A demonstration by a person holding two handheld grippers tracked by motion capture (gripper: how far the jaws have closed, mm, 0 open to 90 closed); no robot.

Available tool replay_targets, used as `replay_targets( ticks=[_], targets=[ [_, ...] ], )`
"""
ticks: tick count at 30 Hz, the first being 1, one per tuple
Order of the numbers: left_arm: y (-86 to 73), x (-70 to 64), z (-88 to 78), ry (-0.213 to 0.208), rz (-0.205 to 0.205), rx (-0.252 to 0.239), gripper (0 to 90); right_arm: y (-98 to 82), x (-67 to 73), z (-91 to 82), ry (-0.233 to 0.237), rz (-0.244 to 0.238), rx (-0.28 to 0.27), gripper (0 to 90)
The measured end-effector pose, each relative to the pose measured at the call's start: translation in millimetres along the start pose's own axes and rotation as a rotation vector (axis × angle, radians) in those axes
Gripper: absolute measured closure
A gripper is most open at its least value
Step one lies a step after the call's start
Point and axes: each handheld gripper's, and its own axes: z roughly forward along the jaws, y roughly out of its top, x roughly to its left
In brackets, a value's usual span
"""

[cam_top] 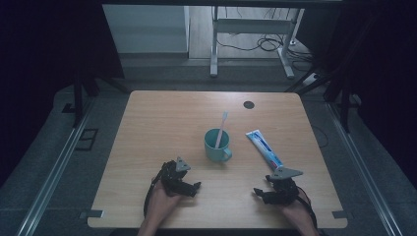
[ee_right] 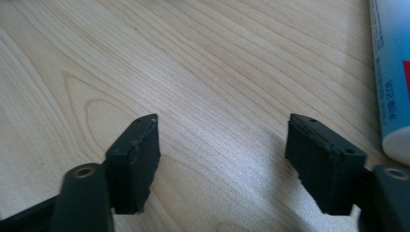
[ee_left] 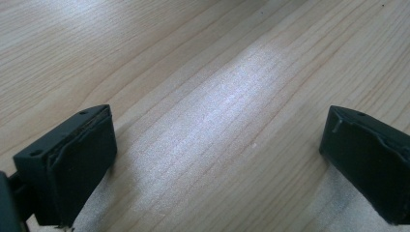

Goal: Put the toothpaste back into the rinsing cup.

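Hand-held gripper (ee_right: 222,145) view crops toothpaste tube (ee_right: 392,72).

Wooden table (cam_top: 147,147) – dark round spot (cam_top: 249,104); behind – white desk frame (cam_top: 214,44), cables (cam_top: 268,44).

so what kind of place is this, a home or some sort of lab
Most likely a lab or recording setup, not a home: a bare wooden table fenced by dark screens, a desk frame with loose cables behind, and staged props, a teal mug holding a toothbrush, beside a toothpaste tube.
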Motion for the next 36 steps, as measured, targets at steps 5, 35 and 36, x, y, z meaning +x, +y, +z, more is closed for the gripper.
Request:
replay_targets(
  ticks=[5,35,36],
  targets=[
    [0.0,0.0,0.0,0.000,0.000,0.000,0.0,2.6,-7.0,-7.3,0.026,0.042,-0.008,34.1],
    [-0.1,-0.5,-0.1,0.001,-0.004,0.000,0.0,30.1,-41.1,-53.1,-0.059,0.105,0.020,40.0],
    [-0.1,-0.4,-0.1,0.000,-0.004,0.000,0.0,30.8,-42.2,-53.8,-0.063,0.104,0.026,39.8]
  ],
)
